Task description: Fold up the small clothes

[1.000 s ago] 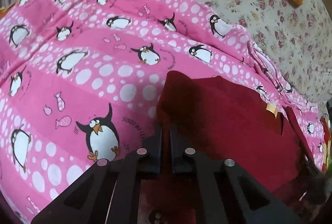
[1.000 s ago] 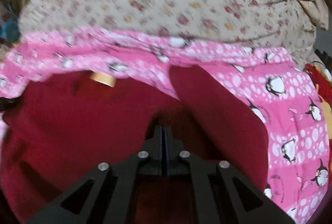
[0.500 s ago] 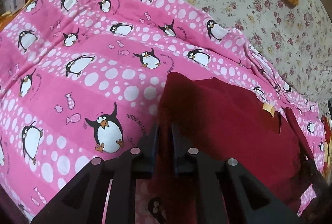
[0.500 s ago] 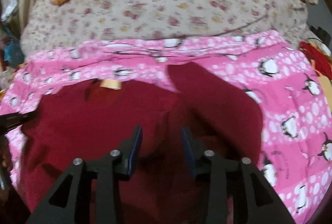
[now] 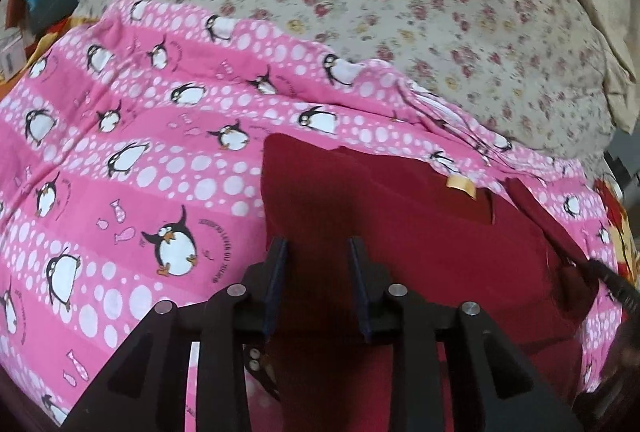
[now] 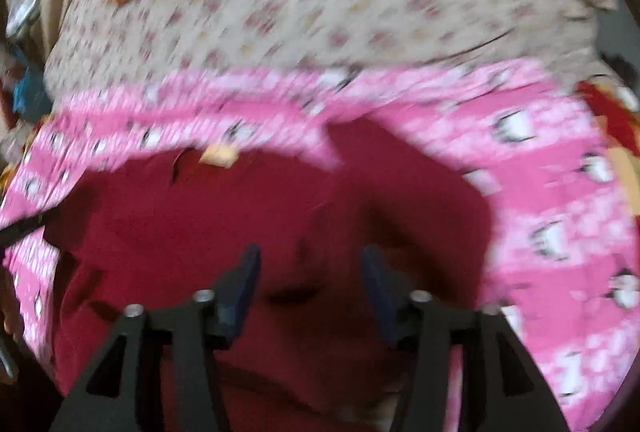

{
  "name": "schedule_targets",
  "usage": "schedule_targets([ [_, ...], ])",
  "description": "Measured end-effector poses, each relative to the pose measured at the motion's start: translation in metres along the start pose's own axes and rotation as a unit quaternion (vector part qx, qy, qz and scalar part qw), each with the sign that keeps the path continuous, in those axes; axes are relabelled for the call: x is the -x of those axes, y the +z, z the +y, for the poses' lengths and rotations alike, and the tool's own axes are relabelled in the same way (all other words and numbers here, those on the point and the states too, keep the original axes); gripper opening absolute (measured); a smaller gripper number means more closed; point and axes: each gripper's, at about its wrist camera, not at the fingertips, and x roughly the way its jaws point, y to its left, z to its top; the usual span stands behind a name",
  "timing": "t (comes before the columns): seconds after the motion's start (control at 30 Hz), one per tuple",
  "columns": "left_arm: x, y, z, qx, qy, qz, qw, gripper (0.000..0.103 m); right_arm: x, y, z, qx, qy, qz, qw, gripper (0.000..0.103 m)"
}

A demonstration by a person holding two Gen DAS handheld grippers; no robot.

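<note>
The dark red garment (image 5: 420, 244) lies spread flat on the pink penguin-print blanket (image 5: 120, 160), which covers the near part of the floral bedspread (image 5: 400, 12). A tan neck label (image 5: 460, 186) marks the collar at the garment's far edge.

Left gripper (image 5: 316, 272): the jaws stand apart and hold nothing. You see red cloth between and beneath the two fingers; whether the tips touch it cannot be told. The garment's left edge runs near-to-far just left of this gripper, and the body extends to your right. A sleeve (image 5: 544, 220) trails off at the far right.

Right gripper (image 6: 308, 272): the jaws stand wide apart and hold nothing. This view is motion-blurred, so fine detail is unreliable. The garment (image 6: 200, 232) fills the area under and left of the fingers; a sleeve (image 6: 420, 184) lies to the far right on the blanket (image 6: 560, 212).

Key relation: the collar lies far, so the hem should be near, out of frame, and the garment's long axis runs near-to-far, straight ahead of both grippers. Each gripper sits over its own side of the body. The left is nearer the left edge; the right is nearer the outlying sleeve. Judged from this layout, the fold is not yet complete, and that sleeve is the likely next pick for the right hand.
</note>
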Motion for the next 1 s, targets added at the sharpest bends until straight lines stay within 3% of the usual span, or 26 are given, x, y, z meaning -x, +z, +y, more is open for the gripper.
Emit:
schedule_targets([
  [0.13, 0.014, 0.002, 0.001, 0.019, -0.022, -0.034, 0.9990, 0.009, 0.007, 0.012, -0.037, -0.029, -0.031, -0.001, 0.999, 0.066],
  [0.27, 0.025, 0.006, 0.003, 0.031, -0.044, -0.062, 0.9966, 0.011, -0.004, 0.021, -0.042, -0.021, -0.033, 0.004, 0.999, 0.066],
  [0.5, -0.011, -0.002, -0.009, 0.005, -0.024, 0.012, 0.9996, 0.011, -0.065, 0.038, 0.000, 0.034, -0.028, 0.054, 0.998, 0.066],
  [0.7, -0.019, -0.005, -0.017, -0.017, -0.010, 0.020, 0.9996, 0.011, -0.118, 0.044, 0.001, 0.037, -0.063, 0.101, 0.992, 0.063],
  [0.77, -0.020, -0.004, -0.017, -0.019, -0.009, 0.022, 0.9995, 0.011, -0.122, 0.045, -0.007, 0.016, -0.048, 0.099, 0.994, 0.042],
  [0.8, -0.021, -0.004, -0.017, -0.018, -0.009, 0.024, 0.9995, 0.011, -0.121, 0.045, -0.009, 0.008, -0.038, 0.096, 0.995, 0.036],
  [0.83, -0.021, -0.004, -0.017, -0.017, -0.009, 0.024, 0.9995, 0.011, -0.118, 0.046, -0.010, 0.004, -0.031, 0.091, 0.995, 0.024],
  [0.87, -0.021, -0.003, -0.017, -0.017, -0.009, 0.025, 0.9995, 0.011, -0.116, 0.046, -0.010, 0.005, -0.035, 0.085, 0.996, 0.006],
  [1.0, -0.019, -0.003, -0.016, -0.013, -0.012, 0.019, 0.9997, 0.011, -0.093, 0.047, -0.009, 0.007, -0.022, 0.066, 0.998, 0.004],
])
